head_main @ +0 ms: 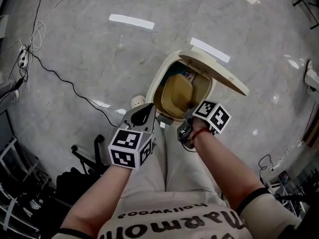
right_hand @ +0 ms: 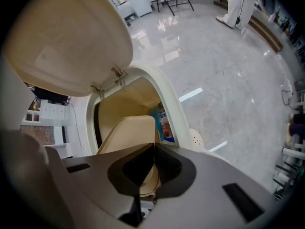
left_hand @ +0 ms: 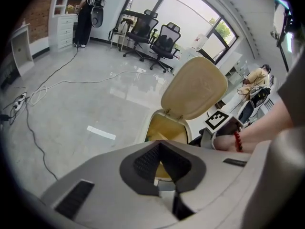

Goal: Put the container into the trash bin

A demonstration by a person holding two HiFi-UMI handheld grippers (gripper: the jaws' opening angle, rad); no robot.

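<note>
- Head view: the shirt (head_main: pixel 174 203) at the bottom edge carries upside-down lettering, and "hollywood" is about all that can be read.
- The cream bin (head_main: pixel 158 81) stands open, with its lid (head_main: pixel 219 66) swung up on the far side.
- The container (head_main: pixel 178 92) is a plain tan tub, squarish with rounded corners. It sits tilted inside the bin and fills most of the opening.
- A blue printed packet (head_main: pixel 187 75) is at the bin's far wall; its print is too small to read.
- The right gripper (head_main: pixel 189 112) reaches over the bin's near rim to the container. The left gripper (head_main: pixel 147 109) hovers just outside that rim.
- Left gripper view: the left gripper (left_hand: pixel 160 149) has its jaws together with nothing between them. The bin (left_hand: pixel 157 116) lies beyond them with its lid (left_hand: pixel 195 87) upright.
- Office chairs (left_hand: pixel 152 39) stand well behind the bin.
- Right gripper view: the right gripper (right_hand: pixel 153 149) has its jaws closed on the near edge of the container (right_hand: pixel 126 135), which stands inside the bin (right_hand: pixel 178 123).
- The packet (right_hand: pixel 164 123) leans against the bin's wall just beside the container; its writing cannot be read.
</note>
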